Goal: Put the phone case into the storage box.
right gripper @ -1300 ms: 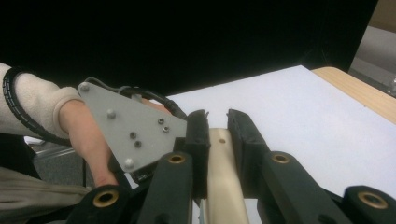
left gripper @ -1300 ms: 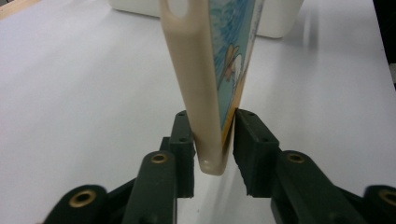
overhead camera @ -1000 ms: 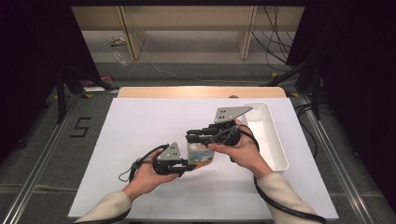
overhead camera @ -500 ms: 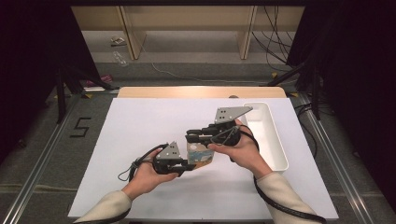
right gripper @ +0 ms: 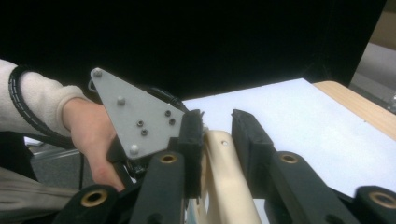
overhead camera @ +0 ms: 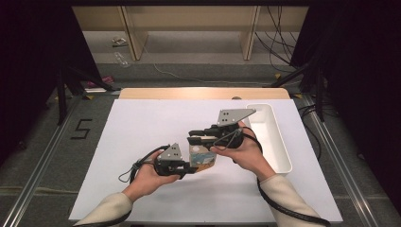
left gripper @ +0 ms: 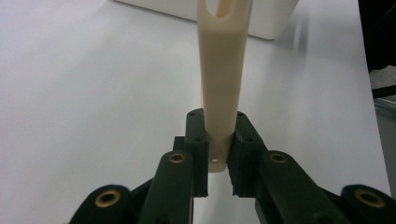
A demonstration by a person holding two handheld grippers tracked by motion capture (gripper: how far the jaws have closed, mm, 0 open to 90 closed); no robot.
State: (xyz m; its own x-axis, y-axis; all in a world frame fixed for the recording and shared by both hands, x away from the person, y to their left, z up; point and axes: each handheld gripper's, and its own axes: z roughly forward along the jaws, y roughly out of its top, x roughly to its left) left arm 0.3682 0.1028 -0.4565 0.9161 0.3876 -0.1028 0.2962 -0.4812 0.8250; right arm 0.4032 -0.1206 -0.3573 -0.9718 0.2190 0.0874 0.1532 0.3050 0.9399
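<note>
A: What is the left gripper (overhead camera: pixel 187 166) doing with that cream-coloured flat plastic bar with the slotted end (left gripper: pixel 219 74)?

B: Clamping it. In the left gripper view both black pads press on the bar's near end, and the bar runs straight out from the jaws over the white table top (overhead camera: pixel 142 127). I'd say it is held that way as a steady anchor, so the other hand can work on the piece.

A: And the right gripper (right gripper: pixel 217 126)?

B: Its jaws have just been opening. In the right gripper view the cream piece lies between them, against the left pad, while the right pad stands off it with a clear gap, so I judge the grip released rather than holding.

A: Where does the piece sit overall?

B: In the high view it lies between the two grippers near the middle of the table, just left of the long white plastic tray (overhead camera: pixel 274 142); some bluish and tan part shows there too (too small to make out). The two hands face each other across it, which likely lets one hold while the other re-grips.

A: Risk?

B: With one clamp at one end, the bar could pivot.
</note>
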